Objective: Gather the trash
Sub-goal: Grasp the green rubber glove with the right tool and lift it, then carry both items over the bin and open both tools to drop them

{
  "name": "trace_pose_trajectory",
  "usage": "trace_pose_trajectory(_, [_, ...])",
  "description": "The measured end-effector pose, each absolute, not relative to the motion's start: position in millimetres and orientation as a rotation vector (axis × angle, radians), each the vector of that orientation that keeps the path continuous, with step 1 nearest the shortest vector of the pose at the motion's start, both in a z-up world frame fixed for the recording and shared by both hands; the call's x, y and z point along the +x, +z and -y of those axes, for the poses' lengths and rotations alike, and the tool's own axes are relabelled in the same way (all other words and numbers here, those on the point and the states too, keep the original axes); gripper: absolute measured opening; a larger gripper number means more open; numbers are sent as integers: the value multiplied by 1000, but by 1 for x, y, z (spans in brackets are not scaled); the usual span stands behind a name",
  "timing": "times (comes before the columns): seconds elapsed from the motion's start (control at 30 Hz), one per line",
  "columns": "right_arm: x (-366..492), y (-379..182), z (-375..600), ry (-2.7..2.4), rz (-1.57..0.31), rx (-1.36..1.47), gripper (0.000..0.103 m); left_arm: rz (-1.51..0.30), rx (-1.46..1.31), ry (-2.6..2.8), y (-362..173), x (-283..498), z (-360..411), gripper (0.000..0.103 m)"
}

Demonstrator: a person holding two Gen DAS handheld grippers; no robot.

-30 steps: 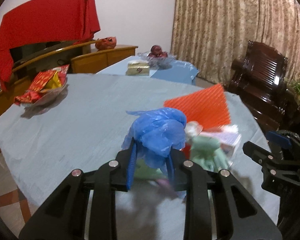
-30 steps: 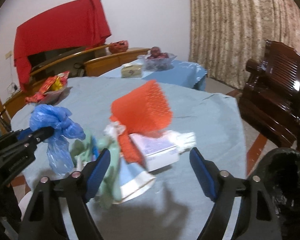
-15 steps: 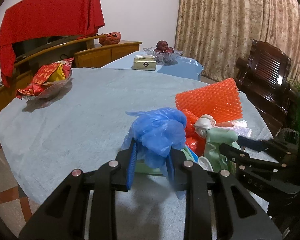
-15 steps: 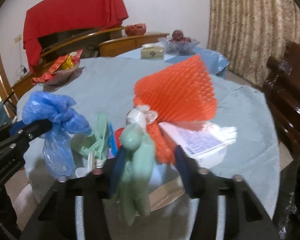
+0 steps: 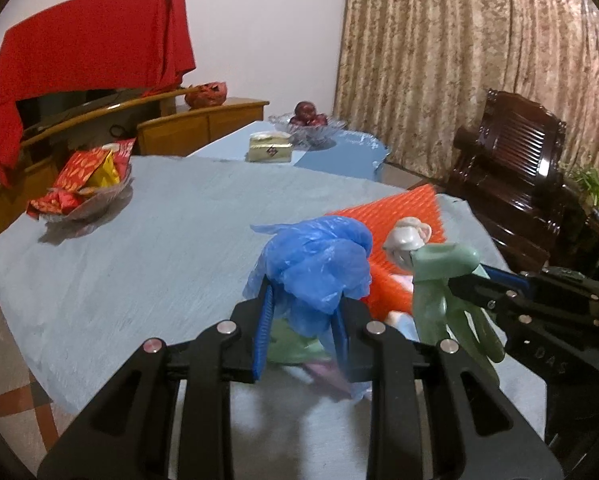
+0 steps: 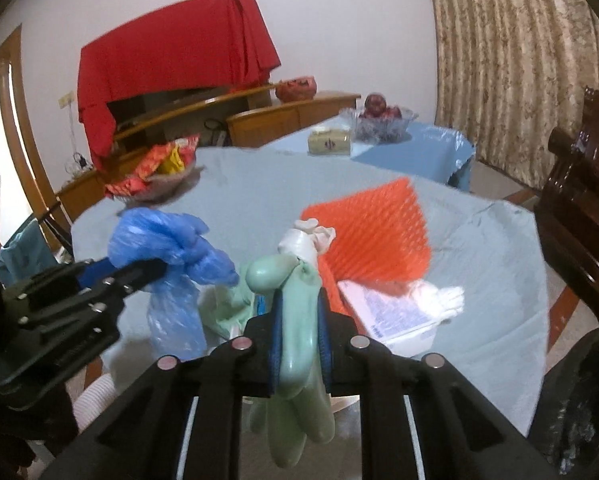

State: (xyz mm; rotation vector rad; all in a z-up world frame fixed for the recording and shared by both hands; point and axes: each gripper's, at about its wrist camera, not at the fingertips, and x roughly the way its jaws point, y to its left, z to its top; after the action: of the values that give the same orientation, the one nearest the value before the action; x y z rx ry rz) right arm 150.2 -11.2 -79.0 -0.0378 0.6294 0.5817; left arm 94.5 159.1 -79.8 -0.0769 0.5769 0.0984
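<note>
My left gripper (image 5: 301, 320) is shut on a crumpled blue plastic bag (image 5: 319, 264), held above the grey-blue table (image 5: 159, 248); the bag also shows in the right wrist view (image 6: 167, 248). My right gripper (image 6: 299, 328) is shut on a pale green rubber glove (image 6: 295, 320), lifted off the table; the glove shows at the right in the left wrist view (image 5: 443, 292). On the table behind lie an orange foam net (image 6: 375, 232), a white box (image 6: 395, 312) and some pale green scraps (image 6: 227, 308).
A glass dish of red snack packets (image 5: 83, 184) stands at the table's far left. A black-lined trash bin (image 6: 583, 400) is at lower right. A dark wooden chair (image 5: 511, 168) stands to the right. A second table with a fruit bowl (image 5: 307, 120) is behind.
My right gripper has closed on the green glove and lifted it from the pile. My left gripper has kept hold of the blue bag.
</note>
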Motion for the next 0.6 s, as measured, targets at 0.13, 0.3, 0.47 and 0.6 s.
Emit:
trace_pose_trajectory(0.13, [141,-63,35,547,-597,-21,15,-561,-71,52,-68,95,-140,25])
trace_pose_trajectory(0.3, [130,-48,82,458,-574,8,15,-545,-52,-38,-59,97,-100,26])
trace_pose_trajectory(0.47, [120,-41,143,325,-563,24,15,-546,-34,-159,-58,103,-49,26])
trace_pose_trajectory(0.6, [114,-41,187,218,-564,30,15,-546,-15,-258,-59,107,-2,26])
